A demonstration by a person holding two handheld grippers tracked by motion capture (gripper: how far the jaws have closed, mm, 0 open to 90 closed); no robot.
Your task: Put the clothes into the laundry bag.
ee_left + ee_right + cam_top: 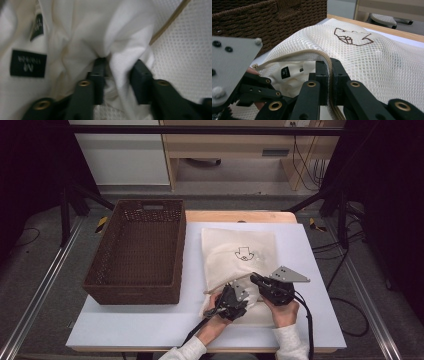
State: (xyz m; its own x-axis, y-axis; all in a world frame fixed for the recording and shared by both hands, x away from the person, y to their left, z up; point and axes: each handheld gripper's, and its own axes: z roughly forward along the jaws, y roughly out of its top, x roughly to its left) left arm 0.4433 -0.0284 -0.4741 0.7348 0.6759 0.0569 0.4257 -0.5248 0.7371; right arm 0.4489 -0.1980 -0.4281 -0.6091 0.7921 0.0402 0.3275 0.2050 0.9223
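Note:
A cream mesh laundry bag (240,252) with a brown printed emblem lies on the white table. Its near end is open along a tan zipper (307,52). My right gripper (256,280) is shut on that zipper edge (329,67) and holds it lifted. Inside lies a white garment (294,77) with a black label (28,63). My left gripper (232,295) reaches into the opening, and a bunched fold of the garment (100,30) is pinched between its jaws (120,65). The bag's mesh (180,55) shows to the right of that fold.
A dark brown wicker basket (137,250) stands left of the bag, close to it. The white table top (150,320) runs along the front, with its wooden edge (240,216) at the back. Black frame legs and cables stand on the floor around the table.

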